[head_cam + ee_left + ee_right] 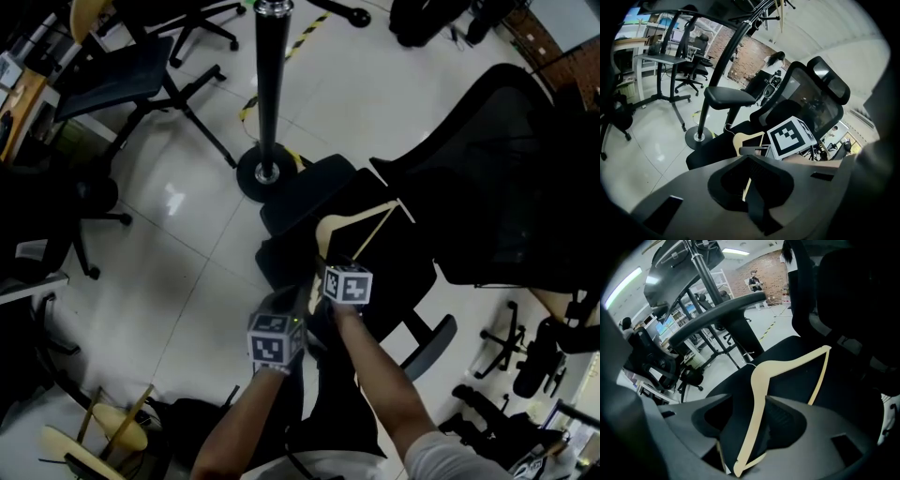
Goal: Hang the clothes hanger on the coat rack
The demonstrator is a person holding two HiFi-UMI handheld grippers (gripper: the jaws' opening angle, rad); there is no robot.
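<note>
A cream wooden clothes hanger (361,214) lies on the black seat of an office chair (309,192). The coat rack's black pole (269,84) rises from a round base (267,175) just behind that seat. My right gripper (330,264) points steeply down at the hanger's near end. In the right gripper view, one hanger arm (758,394) runs between the right gripper's (750,427) spread jaws, with a gap at the pads. My left gripper (289,309) hovers close to its left. In the left gripper view its jaws are dark, with a pale sliver (746,187) showing among them.
A black mesh chair (506,187) stands at the right and another office chair (122,75) at the upper left. The seat's armrest (717,315) juts out near the hanger. A yellow stool (112,427) stands at the lower left. A desk frame (661,79) stands further off.
</note>
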